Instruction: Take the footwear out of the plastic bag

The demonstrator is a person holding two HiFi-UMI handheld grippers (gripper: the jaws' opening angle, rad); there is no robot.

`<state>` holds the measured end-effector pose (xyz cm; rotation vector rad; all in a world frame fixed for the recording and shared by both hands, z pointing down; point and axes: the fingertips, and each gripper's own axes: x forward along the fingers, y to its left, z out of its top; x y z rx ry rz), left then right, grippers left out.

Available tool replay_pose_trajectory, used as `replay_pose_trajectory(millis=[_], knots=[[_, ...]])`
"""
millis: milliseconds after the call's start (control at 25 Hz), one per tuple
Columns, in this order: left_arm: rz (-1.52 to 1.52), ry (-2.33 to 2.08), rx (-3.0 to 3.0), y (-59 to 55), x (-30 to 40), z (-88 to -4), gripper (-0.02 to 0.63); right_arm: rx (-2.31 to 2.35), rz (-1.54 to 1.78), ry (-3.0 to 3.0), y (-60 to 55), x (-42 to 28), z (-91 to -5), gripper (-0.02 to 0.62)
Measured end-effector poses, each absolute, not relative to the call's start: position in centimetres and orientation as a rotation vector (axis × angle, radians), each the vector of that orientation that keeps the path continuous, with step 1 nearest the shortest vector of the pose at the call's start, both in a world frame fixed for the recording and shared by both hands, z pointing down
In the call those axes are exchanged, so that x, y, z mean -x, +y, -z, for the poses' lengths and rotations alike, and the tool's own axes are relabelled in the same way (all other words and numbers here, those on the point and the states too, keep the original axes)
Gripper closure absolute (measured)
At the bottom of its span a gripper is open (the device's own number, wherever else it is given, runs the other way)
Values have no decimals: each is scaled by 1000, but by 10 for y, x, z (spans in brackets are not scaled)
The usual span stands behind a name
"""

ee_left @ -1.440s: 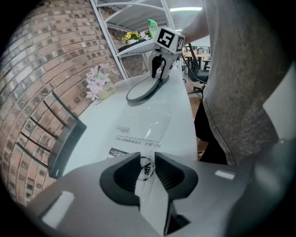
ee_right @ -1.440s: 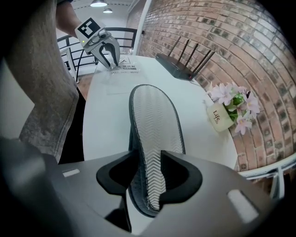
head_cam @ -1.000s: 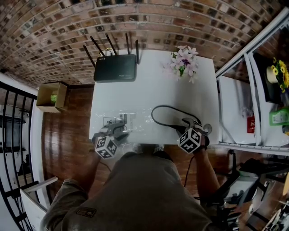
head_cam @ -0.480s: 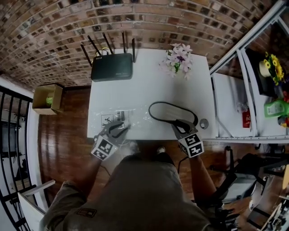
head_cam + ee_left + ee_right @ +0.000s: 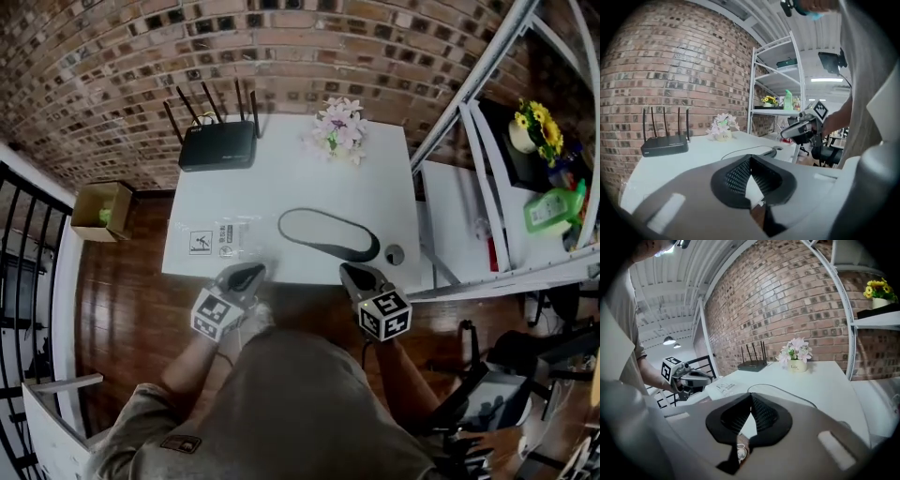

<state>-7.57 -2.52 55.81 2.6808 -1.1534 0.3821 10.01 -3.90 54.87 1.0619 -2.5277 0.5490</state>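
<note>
The footwear [image 5: 328, 234], a flat grey sole with a black rim, lies bare on the white table [image 5: 281, 183], right of centre. The clear plastic bag [image 5: 217, 241] with printed labels lies flat to its left. My left gripper [image 5: 253, 272] hangs just off the table's front edge, near the bag, touching nothing. My right gripper [image 5: 351, 272] is level with it, in front of the footwear's right end. The jaws of both have just been closing and now stand shut with nothing between them [image 5: 749, 164] [image 5: 751, 404]. Each gripper view shows the other gripper [image 5: 801, 129] [image 5: 689, 377] over the table edge.
A black router [image 5: 217, 145] with antennas and a small pot of flowers [image 5: 337, 127] stand at the table's back. A small round disc [image 5: 395, 254] lies by the footwear. A white metal shelf [image 5: 469, 216] stands to the right, a cardboard box [image 5: 101, 208] on the floor to the left.
Both grippers have drawn back off the table toward the person and risen. The left has left the bag, the right the footwear's end, and both have gone from open to shut.
</note>
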Motion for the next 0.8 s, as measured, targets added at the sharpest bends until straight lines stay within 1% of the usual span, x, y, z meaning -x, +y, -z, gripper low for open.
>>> replay_pose_trajectory(millis=[120, 360, 600, 800], knots=[[-293, -1173, -2639, -5, 53, -548, 604, -1032, -544, -2587, -16, -107, -537, 580], [-236, -1187, -2616, 40, 21, -532, 604, -967, -487, -2686, 25, -107, -515, 581], [-162, -1224, -2576, 62, 9, -524, 604, -917, -432, -2740, 50, -105, -506, 581], [-117, -1219, -2592, 59, 12, -508, 604, -929, -395, -2766, 59, -97, -494, 581]])
